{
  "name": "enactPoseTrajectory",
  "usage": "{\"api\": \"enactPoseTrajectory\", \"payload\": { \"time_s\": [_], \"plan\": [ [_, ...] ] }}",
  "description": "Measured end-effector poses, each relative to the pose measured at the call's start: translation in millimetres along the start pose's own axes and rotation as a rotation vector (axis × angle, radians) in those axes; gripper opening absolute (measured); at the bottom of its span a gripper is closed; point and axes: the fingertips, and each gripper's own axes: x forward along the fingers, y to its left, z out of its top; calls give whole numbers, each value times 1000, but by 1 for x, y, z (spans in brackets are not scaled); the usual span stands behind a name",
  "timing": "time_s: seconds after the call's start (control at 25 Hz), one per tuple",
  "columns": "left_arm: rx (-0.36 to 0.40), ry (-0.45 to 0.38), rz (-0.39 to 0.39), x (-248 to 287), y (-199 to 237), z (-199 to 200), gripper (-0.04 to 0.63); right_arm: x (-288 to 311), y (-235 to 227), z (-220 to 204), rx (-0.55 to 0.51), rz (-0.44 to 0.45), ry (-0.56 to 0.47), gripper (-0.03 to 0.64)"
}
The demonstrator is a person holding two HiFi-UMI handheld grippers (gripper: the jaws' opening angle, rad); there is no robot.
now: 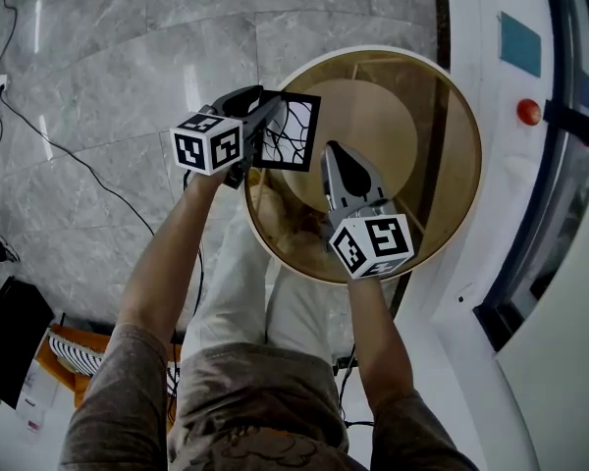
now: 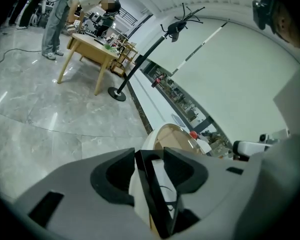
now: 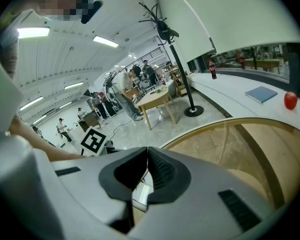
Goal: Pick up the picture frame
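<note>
Pinching the thin black square picture frame (image 1: 293, 131) edge-on in my left claw (image 1: 261, 130), I hold it above the rim of the round amber glass table (image 1: 452, 155); my right claw (image 1: 335, 151) hangs closed, empty.

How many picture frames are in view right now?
1. The picture frame is clamped in the left gripper, at the left rim of the round glass table. No other shows; one could be hidden.

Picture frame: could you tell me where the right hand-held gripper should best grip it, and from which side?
The picture frame is thin, clamped at its left edge by the left hand-held gripper; probably pinch its free right border from the right.
</note>
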Motion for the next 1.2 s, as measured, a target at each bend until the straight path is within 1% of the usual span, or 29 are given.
{"api": "enactPoseTrajectory", "payload": {
  "time_s": [0.2,0.52,0.6,0.72,0.88,1.2],
  "plan": [
    [-20,39,-33,5,0,-7,190,2,2,-3,3,3,10,20],
    [-44,49,-42,4,1,-8,175,6,1,-5,10,3,20,20],
    [-39,47,-40,3,0,-7,170,7,1,-4,10,2,21,20],
    [-24,46,-34,-1,-2,-5,160,6,3,-2,4,3,24,19],
    [-32,35,-23,-9,-8,1,137,0,7,5,1,-3,27,20],
    [-20,-1,40,-38,-37,9,111,-27,23,23,-28,0,33,20]
  ]
}}
